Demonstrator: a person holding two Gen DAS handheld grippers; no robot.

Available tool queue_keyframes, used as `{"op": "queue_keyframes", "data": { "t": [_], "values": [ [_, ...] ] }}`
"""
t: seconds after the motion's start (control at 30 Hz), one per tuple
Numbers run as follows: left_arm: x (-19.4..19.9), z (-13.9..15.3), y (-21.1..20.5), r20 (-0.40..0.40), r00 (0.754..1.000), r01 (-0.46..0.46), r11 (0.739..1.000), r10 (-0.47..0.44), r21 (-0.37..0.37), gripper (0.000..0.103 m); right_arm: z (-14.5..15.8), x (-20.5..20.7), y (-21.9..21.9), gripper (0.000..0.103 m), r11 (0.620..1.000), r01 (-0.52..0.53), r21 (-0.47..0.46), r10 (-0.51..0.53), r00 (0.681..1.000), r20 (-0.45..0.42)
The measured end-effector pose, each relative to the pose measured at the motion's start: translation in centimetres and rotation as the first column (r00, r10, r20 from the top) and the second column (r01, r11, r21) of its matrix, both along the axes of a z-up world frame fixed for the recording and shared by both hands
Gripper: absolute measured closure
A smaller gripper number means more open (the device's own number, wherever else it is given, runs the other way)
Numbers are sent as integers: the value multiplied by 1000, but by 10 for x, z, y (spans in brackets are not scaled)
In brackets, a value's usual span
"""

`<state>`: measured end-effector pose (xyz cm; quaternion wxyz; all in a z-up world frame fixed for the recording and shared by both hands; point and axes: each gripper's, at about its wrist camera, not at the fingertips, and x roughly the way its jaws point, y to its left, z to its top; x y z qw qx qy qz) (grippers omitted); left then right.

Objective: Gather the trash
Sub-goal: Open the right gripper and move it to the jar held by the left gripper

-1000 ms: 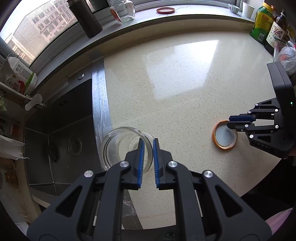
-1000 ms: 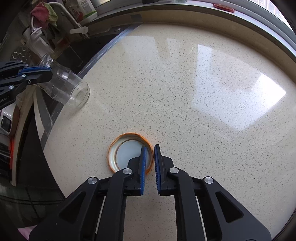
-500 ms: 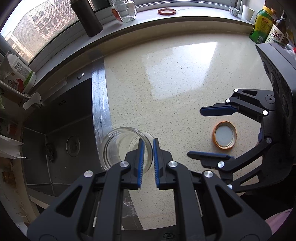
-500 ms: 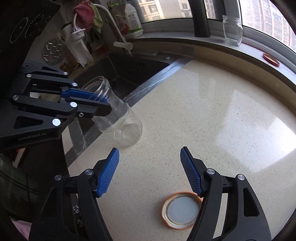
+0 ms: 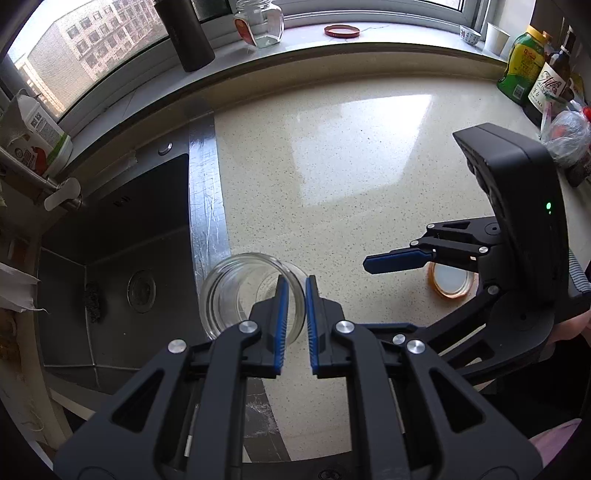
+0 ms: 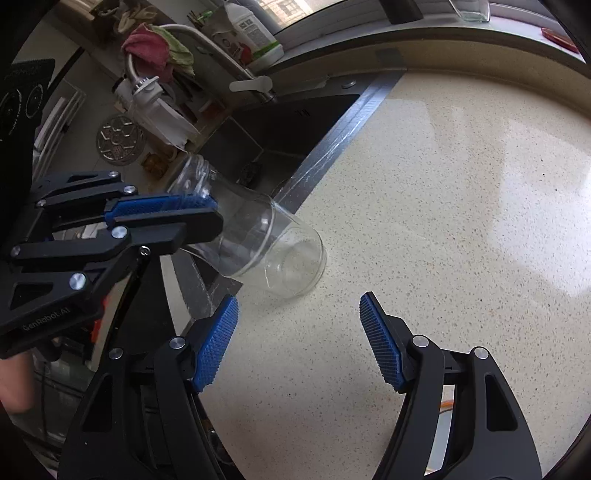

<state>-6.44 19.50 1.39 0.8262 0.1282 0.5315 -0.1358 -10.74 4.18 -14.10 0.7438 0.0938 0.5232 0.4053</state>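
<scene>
A clear glass jar (image 5: pixel 236 299) leans tilted at the counter's edge by the sink, its base on the counter (image 6: pixel 295 262). My left gripper (image 5: pixel 294 295) is shut on the wall of the jar's mouth, one finger inside and one outside; the right wrist view shows that left gripper (image 6: pixel 207 212) at the jar's neck. My right gripper (image 6: pixel 299 301) stands open just short of the jar's base, nothing between its fingers. An orange-rimmed lid (image 5: pixel 450 278) lies flat on the counter, partly behind the right gripper (image 5: pixel 376 291). Only a sliver of the lid (image 6: pixel 445 404) shows under the right fingers.
A dark steel sink (image 5: pixel 122 266) with a tap (image 5: pixel 61 190) lies left of the speckled counter (image 5: pixel 332 155). The window sill carries a dark flask (image 5: pixel 184 33), another jar (image 5: pixel 260 22) and a red lid (image 5: pixel 341 30). Bottles (image 5: pixel 521 66) and a plastic bag (image 5: pixel 567 134) crowd the far right.
My right gripper left the orange lid, opened wide and swung left toward the jar. The left gripper and the jar stayed put.
</scene>
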Motion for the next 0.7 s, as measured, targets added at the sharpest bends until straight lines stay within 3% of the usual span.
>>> {"op": "queue_keyframes", "data": {
  "t": [0.13,0.3,0.5,0.7],
  "values": [
    [-3,0,10,1,1000,-6,999,6,-34,95,-8,-7,12,34,994,-64,-93,65,998,15],
    [-4,0,23,-2,1000,-22,998,22,-62,95,-6,-3,20,34,994,-71,-84,73,997,28],
    [-6,2,35,11,999,-46,992,48,-120,95,-5,-1,44,34,981,-150,-124,158,986,58],
    [-5,2,35,8,999,-35,993,36,-114,95,-3,-1,60,34,979,-187,-76,193,977,85]
  ]
}}
